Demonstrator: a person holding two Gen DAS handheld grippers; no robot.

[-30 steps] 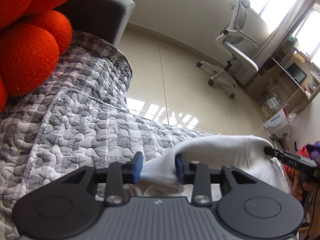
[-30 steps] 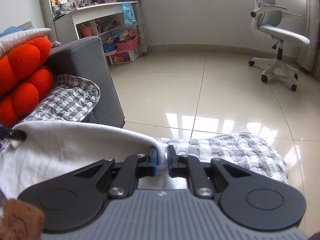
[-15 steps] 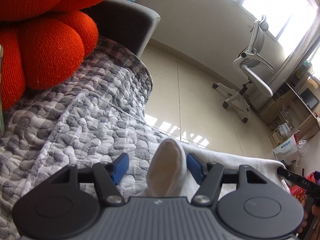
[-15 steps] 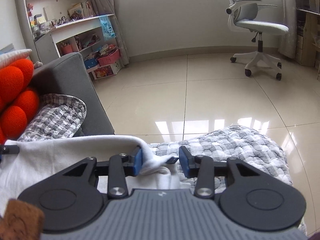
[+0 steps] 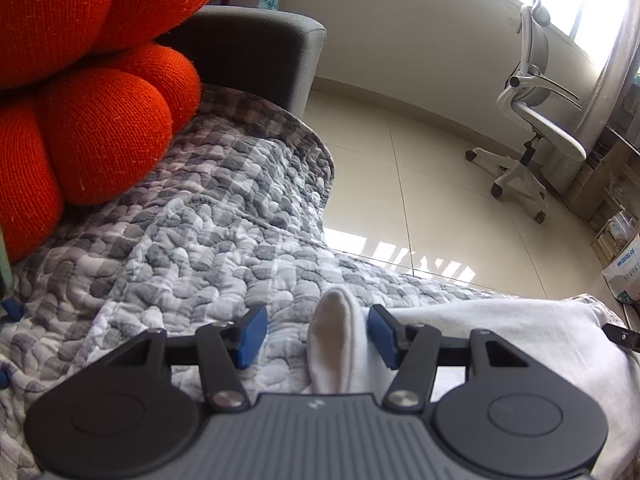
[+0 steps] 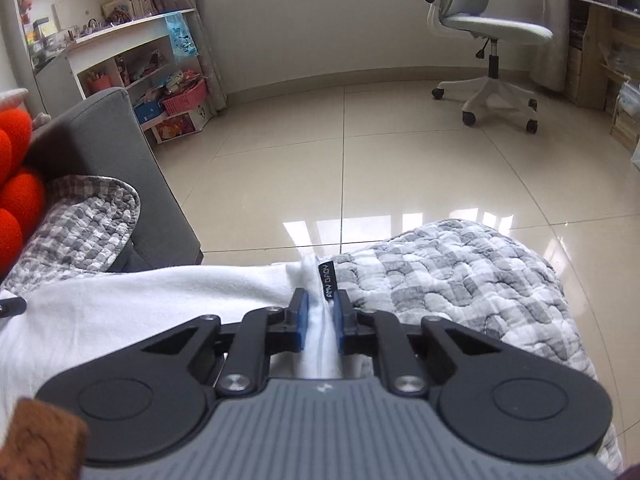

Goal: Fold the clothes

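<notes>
Black label (image 6: 327, 280) on white garment (image 6: 160, 308)

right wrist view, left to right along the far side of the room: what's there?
Orange cushion → grey sofa arm → white shelf unit → pink basket → office chair → wooden shelves.

Left hand-held gripper (image 5: 314, 334): jaws apart, closing slightly, pitched downward. Right hand-held gripper (image 6: 320, 322): jaws just closed, clamped.
</notes>
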